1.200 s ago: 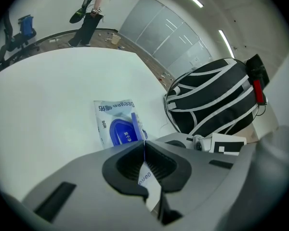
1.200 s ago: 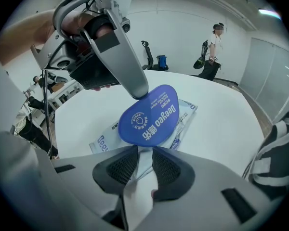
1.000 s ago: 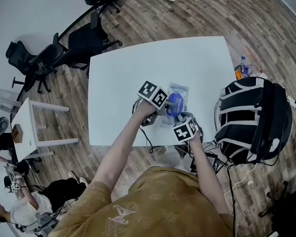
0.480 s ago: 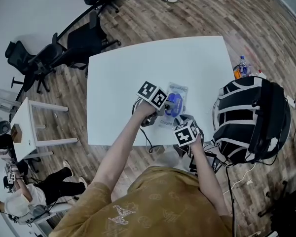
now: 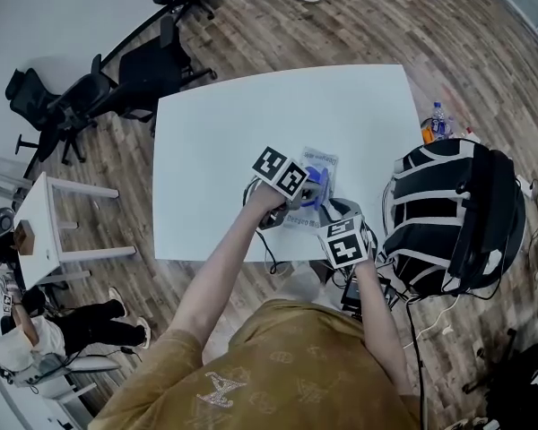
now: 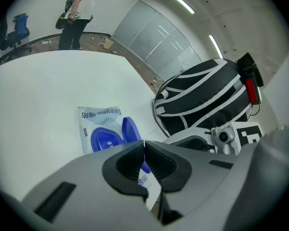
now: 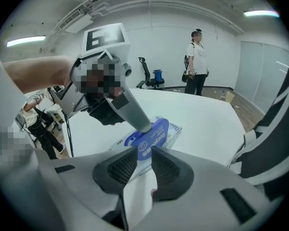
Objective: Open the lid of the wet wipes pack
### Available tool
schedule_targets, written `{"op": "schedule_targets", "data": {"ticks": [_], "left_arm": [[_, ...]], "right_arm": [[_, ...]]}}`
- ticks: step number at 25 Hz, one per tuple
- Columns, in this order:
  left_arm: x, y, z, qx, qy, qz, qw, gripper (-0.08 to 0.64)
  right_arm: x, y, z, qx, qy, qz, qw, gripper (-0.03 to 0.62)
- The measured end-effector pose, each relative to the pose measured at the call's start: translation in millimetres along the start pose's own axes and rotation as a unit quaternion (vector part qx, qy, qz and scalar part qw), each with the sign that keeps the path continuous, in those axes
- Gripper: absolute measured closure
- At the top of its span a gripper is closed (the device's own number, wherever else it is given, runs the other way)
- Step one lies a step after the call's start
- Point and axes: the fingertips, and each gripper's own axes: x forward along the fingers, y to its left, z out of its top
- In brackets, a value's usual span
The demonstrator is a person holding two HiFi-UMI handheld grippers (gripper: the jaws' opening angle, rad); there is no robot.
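A wet wipes pack (image 5: 317,160) lies flat near the front edge of the white table (image 5: 224,150). Its blue oval lid (image 5: 315,192) is lifted and stands up from the pack. My left gripper (image 5: 308,186) is shut and presses down on the pack (image 6: 93,116) just beside the raised lid (image 6: 131,128). My right gripper (image 5: 328,208) reaches in from the near side, jaws closed on the free edge of the lid (image 7: 153,134). In the right gripper view the pack (image 7: 172,129) extends past the lid, and the left gripper's grey finger (image 7: 134,110) rests on it.
A black-and-white backpack (image 5: 448,213) stands right of the table, with a water bottle (image 5: 441,120) on the floor behind it. Black office chairs (image 5: 130,79) and a small white side table (image 5: 49,231) are at the left. A person (image 7: 196,61) stands beyond the table.
My right gripper has drawn back toward me with the lid's edge, and the blue lid has swung up from flat. The left gripper has stayed on the pack.
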Motion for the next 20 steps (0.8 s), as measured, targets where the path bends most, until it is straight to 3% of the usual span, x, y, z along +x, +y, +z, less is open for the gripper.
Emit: {"op": "schedule_targets", "data": {"ticks": [9,20], "left_arm": [[2,-6,4,0.008,-0.002,-0.006,1.0,0.548],[2,-5,6,0.01,-0.019,-0.01,0.9997,0.551]], "right_arm": [[1,-3,19,-0.028,0.004,-0.001,1.0,0.502],[6,-3,24,-0.023,0.007,0.0,1.0,0.502]]}}
